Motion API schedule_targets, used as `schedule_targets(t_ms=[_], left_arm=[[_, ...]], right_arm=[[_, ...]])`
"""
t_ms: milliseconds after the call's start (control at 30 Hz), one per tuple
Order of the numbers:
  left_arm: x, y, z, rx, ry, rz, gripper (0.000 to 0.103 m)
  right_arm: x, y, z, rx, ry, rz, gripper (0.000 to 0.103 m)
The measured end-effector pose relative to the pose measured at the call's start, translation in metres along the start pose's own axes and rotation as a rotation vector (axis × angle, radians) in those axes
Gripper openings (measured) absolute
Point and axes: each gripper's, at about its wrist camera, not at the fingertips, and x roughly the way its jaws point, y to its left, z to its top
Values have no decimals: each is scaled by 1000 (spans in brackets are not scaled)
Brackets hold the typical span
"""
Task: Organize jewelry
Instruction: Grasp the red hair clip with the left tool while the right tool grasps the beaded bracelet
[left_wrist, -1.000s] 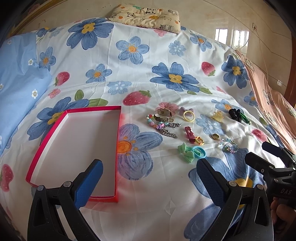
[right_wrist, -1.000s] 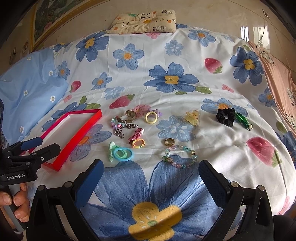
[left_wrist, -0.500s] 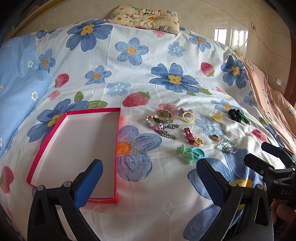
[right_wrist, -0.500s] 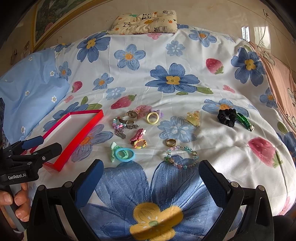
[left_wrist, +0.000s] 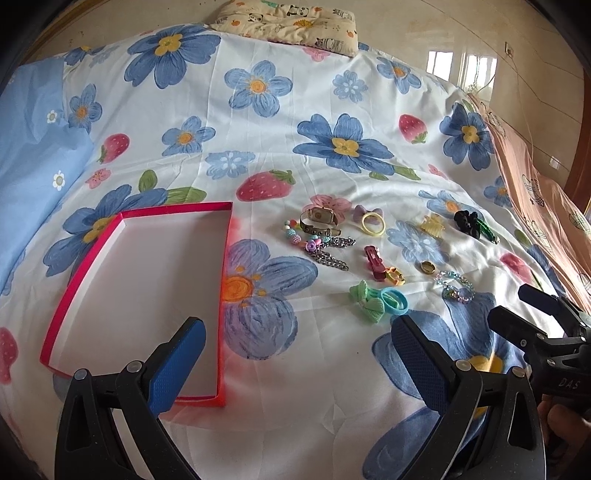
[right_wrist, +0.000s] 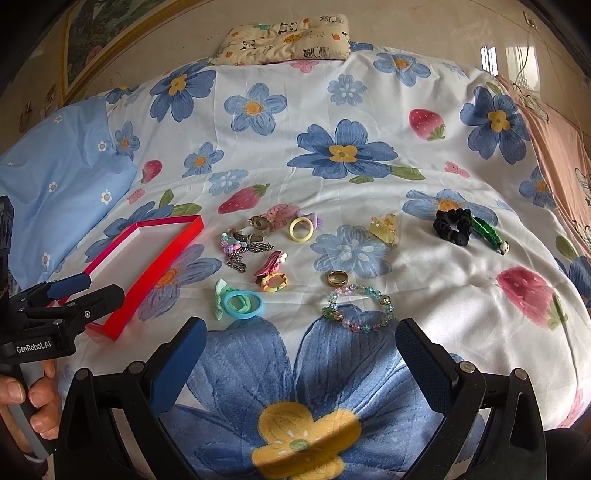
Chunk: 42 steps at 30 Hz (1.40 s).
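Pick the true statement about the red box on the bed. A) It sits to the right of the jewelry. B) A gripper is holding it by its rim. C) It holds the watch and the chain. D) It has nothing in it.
D: the red box shows only its bare white floor, while the watch and chain lie on the bedsheet to its right.
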Motion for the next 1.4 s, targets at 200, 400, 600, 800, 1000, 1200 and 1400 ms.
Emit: schedule_targets(t_ms=[200, 400, 600, 800, 1000, 1200, 1400], left_arm=[[18, 3, 18, 3, 35, -33, 100], [37, -4, 36, 37, 51, -50, 94], [68, -12, 57, 62, 95, -79, 83], [102, -21, 74, 64, 147, -119, 78], [143, -35, 88, 86, 209, -151, 71], [188, -51, 99, 102, 271, -176, 65], [220, -64, 98, 134, 320, -179, 43]], right_arm=[[8, -14, 3, 22, 21, -4, 97], [18, -31, 10, 56, 47, -14, 86], [34, -45, 17, 80, 87, -24, 75], [56, -59, 21, 92, 147, -51, 55], [71, -72, 22, 113, 191, -57, 45], [86, -79, 21, 107, 236, -69, 41], [95, -77, 18, 84, 260, -75, 34]])
